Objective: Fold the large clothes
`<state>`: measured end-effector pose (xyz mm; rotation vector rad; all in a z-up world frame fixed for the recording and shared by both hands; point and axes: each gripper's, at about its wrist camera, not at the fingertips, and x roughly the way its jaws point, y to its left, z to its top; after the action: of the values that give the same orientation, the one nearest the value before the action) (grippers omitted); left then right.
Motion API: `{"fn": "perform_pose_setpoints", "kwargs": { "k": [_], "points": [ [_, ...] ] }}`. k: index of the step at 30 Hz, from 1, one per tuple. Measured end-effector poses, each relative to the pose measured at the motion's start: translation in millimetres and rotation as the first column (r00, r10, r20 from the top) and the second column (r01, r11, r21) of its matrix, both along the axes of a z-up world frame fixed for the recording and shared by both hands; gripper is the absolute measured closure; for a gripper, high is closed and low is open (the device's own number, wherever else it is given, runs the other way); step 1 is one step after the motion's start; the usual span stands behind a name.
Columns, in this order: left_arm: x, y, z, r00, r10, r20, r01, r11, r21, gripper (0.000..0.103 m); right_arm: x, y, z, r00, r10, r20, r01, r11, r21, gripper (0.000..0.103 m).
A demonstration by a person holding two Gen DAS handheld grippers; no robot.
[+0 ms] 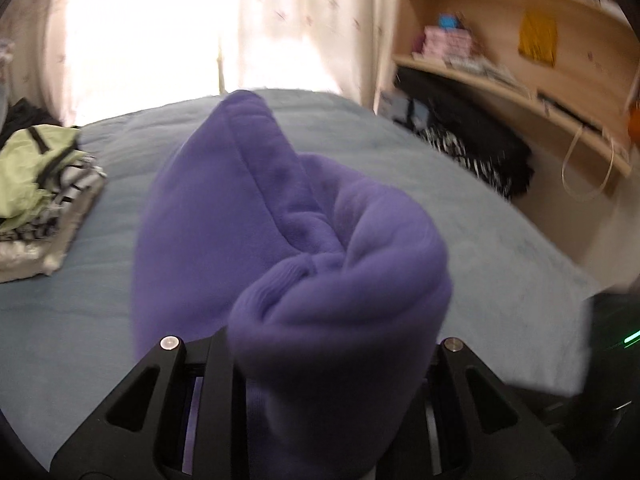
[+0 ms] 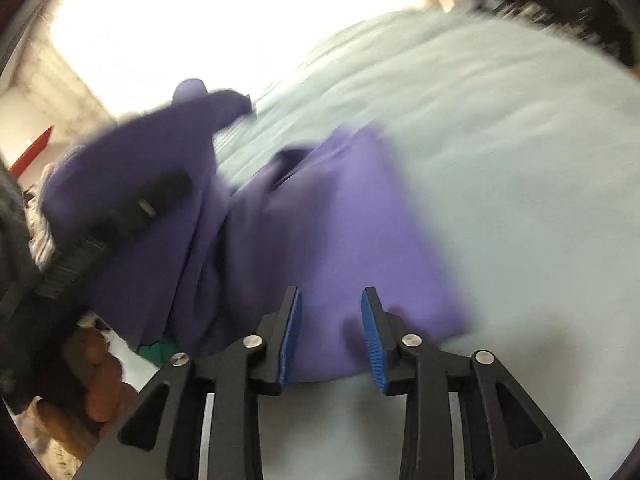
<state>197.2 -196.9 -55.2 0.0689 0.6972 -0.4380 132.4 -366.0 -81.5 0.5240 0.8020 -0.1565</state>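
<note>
A purple fleece garment [image 1: 288, 240] fills the middle of the left wrist view. My left gripper [image 1: 316, 360] is shut on a bunched part of it and holds it up above the pale blue bed [image 1: 500, 248]; the fingertips are hidden by cloth. In the right wrist view the same purple garment [image 2: 340, 232] lies partly on the bed [image 2: 520, 160] and rises at the left to my left gripper [image 2: 132, 208]. My right gripper [image 2: 330, 304] is open, its blue pads [image 2: 290, 340] just above the garment's near edge, holding nothing.
A pile of folded clothes with a light green piece on top [image 1: 36, 192] sits on the bed's left side. Wooden shelves [image 1: 520, 52] and dark bags [image 1: 472, 140] stand to the right of the bed. A bright curtained window [image 1: 180, 28] is behind.
</note>
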Motion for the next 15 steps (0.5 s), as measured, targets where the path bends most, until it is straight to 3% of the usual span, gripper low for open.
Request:
{"fn": "perform_pose_setpoints", "kwargs": {
  "k": [4, 9, 15],
  "points": [
    [-6.0, -56.2, -41.3, 0.998, -0.045, -0.031, 0.049, 0.991, 0.122, 0.084, -23.7, -38.8, 1.6, 0.995, -0.095, 0.032, 0.095, 0.995, 0.025, 0.064],
    [-15.4, -95.6, -84.8, 0.998, -0.061, -0.032, 0.067, 0.962, 0.264, 0.084, -27.1, -58.3, -16.2, 0.988, -0.153, -0.003, 0.153, 0.988, 0.022, 0.064],
    [-13.9, -108.8, -97.6, 0.997, -0.068, -0.044, 0.077, 0.959, 0.272, 0.084, -22.9, -61.7, -31.1, 0.989, -0.147, -0.024, 0.148, 0.987, 0.055, 0.064]
  ]
}}
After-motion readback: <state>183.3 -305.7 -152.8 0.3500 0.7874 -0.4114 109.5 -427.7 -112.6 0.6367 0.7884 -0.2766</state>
